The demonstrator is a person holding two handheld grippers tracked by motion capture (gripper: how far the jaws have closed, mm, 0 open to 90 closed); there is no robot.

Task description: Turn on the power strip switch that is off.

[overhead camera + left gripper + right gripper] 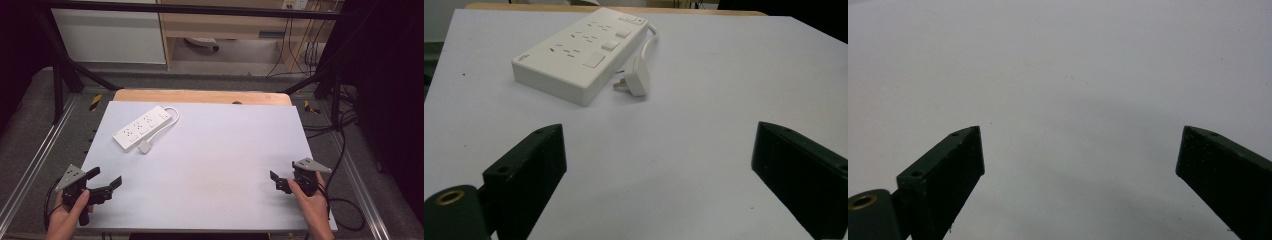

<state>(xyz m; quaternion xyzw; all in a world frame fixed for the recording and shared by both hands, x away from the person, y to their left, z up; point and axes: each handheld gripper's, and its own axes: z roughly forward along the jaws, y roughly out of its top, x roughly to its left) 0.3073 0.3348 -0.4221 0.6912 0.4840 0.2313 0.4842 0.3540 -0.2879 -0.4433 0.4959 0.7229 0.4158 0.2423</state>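
A white power strip (141, 126) lies at an angle on the far left of the pale table (215, 155). Its white plug (145, 147) rests on the table just in front of it, with the cable (172, 114) looping round the strip's far end. My left gripper (106, 176) is held at the near left corner, open and empty. In the left gripper view the power strip (579, 55) and plug (639, 82) lie well ahead of the left gripper (656, 145). My right gripper (284, 171) is open near the near right edge. In its own view the right gripper (1080, 145) faces bare table (1073, 75).
A wooden board (200, 96) sticks out past the table's far edge. Black frame bars (65, 70) stand at the back corners. Dark cables (345, 150) trail over the floor on the right. Metal rails (40, 150) run along both sides.
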